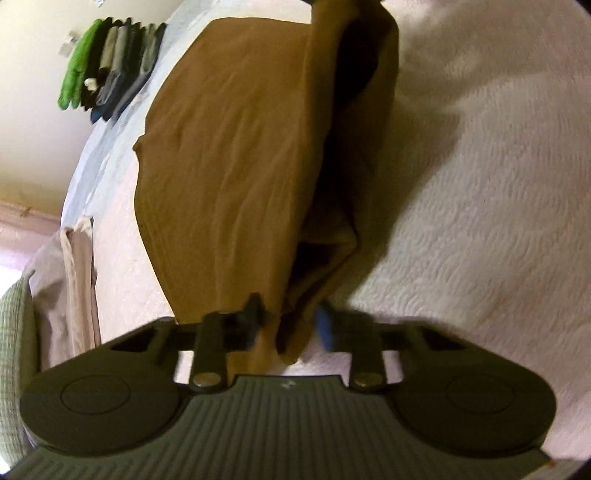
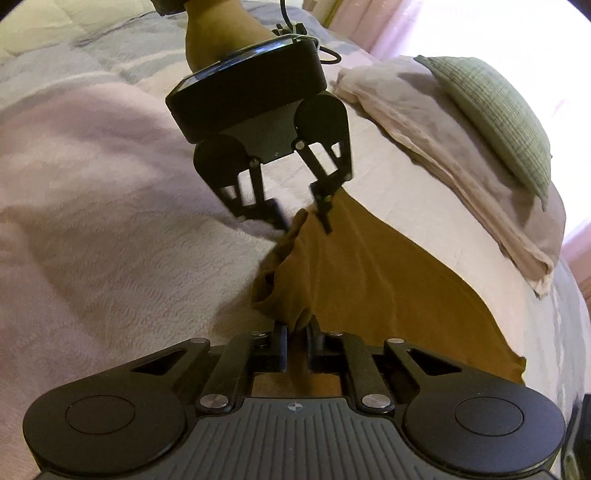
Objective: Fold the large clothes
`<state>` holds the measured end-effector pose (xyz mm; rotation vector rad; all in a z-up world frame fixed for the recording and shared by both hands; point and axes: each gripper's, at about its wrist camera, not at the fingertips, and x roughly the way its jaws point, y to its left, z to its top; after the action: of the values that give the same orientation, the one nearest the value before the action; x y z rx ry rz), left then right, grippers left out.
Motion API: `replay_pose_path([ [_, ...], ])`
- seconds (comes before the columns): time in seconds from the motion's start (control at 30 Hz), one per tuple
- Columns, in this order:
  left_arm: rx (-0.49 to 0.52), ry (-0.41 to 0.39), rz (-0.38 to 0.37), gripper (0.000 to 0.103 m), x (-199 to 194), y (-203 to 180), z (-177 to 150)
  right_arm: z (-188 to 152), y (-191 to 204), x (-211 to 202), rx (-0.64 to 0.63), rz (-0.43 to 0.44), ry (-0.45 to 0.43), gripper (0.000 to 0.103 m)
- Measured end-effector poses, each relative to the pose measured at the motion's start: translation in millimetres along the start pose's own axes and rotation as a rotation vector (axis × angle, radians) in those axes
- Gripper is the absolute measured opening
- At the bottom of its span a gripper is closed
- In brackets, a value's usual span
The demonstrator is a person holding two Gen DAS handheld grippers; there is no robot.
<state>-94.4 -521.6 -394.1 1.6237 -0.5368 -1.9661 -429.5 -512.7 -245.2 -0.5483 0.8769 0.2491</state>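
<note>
Surface: pale textured bedspread (image 1: 480,184) covering a bed, cream wall behind it.
Left claw (image 1: 291,323): its fingers stand a little apart with a bunched corner of the brown garment (image 1: 229,155) passing between them; the frame is blurred, so whether they pinch the cloth I cannot tell. One blue pad (image 1: 325,325) shows beside the fold.
Right claw (image 2: 297,338): clenched on another gathered corner of the garment, cloth squeezed between the two black fingers.
Garment position: on the bedspread, one edge lifted between the two claws, the rest lying flat.
Garment axis: the lifted edge runs straight from one claw to the other; the flat part spreads away from that edge toward the pillow (image 2: 495,118) side of the bed.
Garment look: plain mustard-brown fabric, soft, with long shallow wrinkles; the raised edge has rolled over into a dark hollow fold.
Left wrist view only: a row of folded clothes (image 1: 110,66), green, grey and dark, laid beyond the garment at the bed's far edge by the wall.
Right wrist view only: the left claw seen from the front, a forearm (image 2: 221,33) above it, and a beige folded sheet (image 2: 443,155) under the green checked pillow, just beside the garment's flat side.
</note>
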Motion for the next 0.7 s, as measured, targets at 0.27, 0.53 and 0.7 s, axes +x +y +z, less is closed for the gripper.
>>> replay_pose_path([
  [0.27,0.031,-0.019,-0.024,0.009,-26.6,56.9,10.1,6.6,-31.0,-32.0,0.199,-0.004,-0.042,0.005],
  [0.53,0.16,0.005,-0.066,0.009,-33.3,164.1,77.8,-24.3,-123.3,-88.7,0.712,0.022,-0.199,0.004],
  [0.7,0.233,0.008,-0.133,0.009,11.5,237.0,152.6,-86.3,-197.8,-111.7,1.051,0.058,-0.278,0.004],
])
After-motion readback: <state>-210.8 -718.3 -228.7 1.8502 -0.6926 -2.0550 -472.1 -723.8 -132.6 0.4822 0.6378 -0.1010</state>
